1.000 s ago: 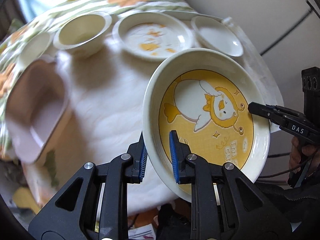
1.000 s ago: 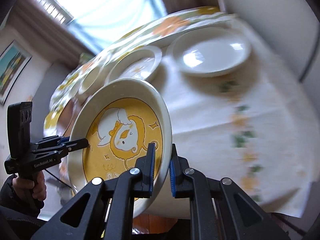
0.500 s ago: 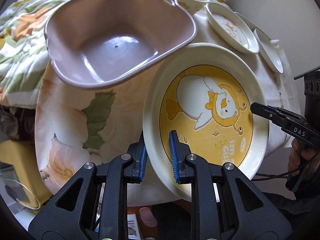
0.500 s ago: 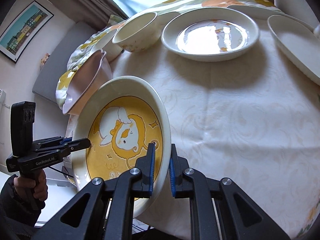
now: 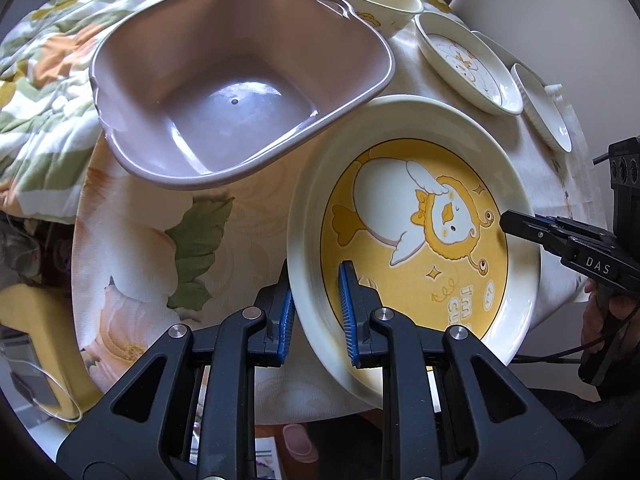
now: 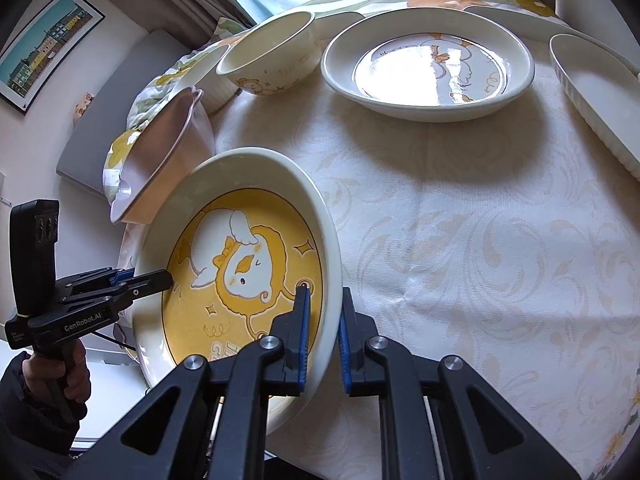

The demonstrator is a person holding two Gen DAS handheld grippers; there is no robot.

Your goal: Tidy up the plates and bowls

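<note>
Left wrist view: left gripper [image 5: 316, 316] fingers pinch the yellow duck plate [image 5: 412, 240] rim beside the empty pink basin [image 5: 240, 96]. Right wrist view: right gripper [image 6: 323, 330] fingers pinch the opposite rim; bowl [image 6: 272, 56], white duck plate [image 6: 428, 66] remain unsorted on the desk [image 6: 480, 240]

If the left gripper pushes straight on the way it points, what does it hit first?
Probably the flowered tablecloth, just in front of the pink tub. The left gripper is clamped on the yellow plate, whose rim would likely touch down first; depth is unclear.
</note>
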